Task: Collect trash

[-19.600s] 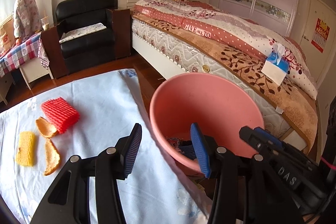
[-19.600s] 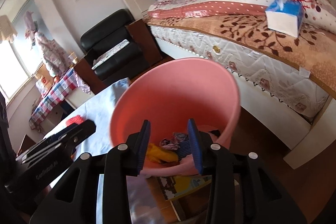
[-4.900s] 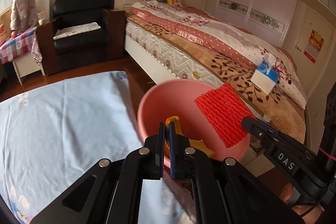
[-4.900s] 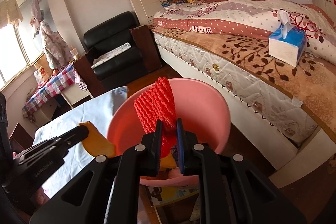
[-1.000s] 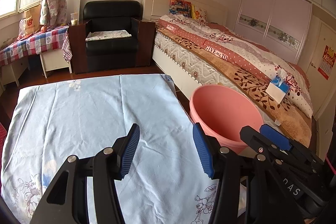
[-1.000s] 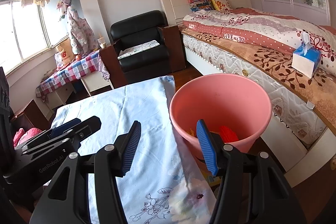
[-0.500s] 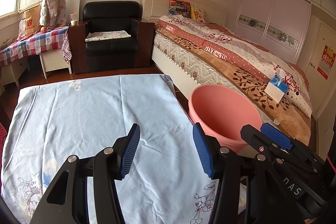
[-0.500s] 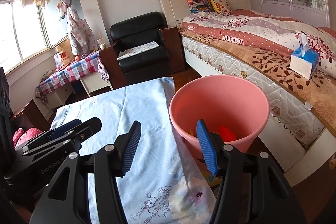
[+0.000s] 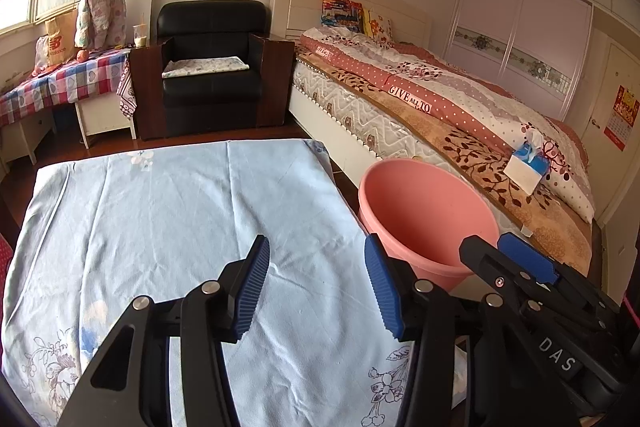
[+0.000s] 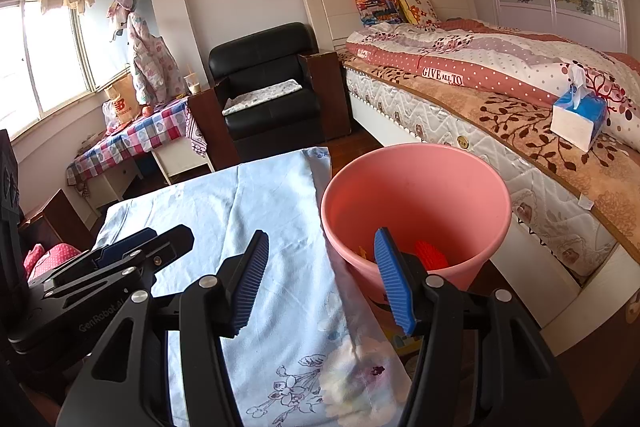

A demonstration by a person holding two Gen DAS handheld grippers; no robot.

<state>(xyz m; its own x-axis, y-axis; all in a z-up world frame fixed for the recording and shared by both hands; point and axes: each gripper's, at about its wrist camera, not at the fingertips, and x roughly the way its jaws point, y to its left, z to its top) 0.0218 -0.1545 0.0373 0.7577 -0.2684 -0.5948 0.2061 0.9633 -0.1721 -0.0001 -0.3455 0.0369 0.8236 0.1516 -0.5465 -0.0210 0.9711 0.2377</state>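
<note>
A pink bucket (image 9: 428, 215) stands on the floor at the right edge of the table with the light blue flowered cloth (image 9: 168, 211). In the right wrist view the bucket (image 10: 416, 195) holds a red foam net (image 10: 430, 255) and an orange scrap (image 10: 362, 251) at its bottom. My left gripper (image 9: 316, 283) is open and empty above the cloth's near part. My right gripper (image 10: 322, 277) is open and empty, over the table's right edge and the bucket's near rim. Each gripper shows in the other's view: the right one (image 9: 520, 267), the left one (image 10: 132, 247).
A bed (image 9: 440, 115) with a blue tissue box (image 9: 528, 167) runs behind the bucket. A black armchair (image 9: 212, 67) and a side table with a checked cloth (image 9: 60, 83) stand at the back. Wardrobe doors (image 9: 520, 35) line the right wall.
Both grippers, shut on the orange peel and red foam net 4.9 s ago, are open and empty. In the last second nothing has visibly moved.
</note>
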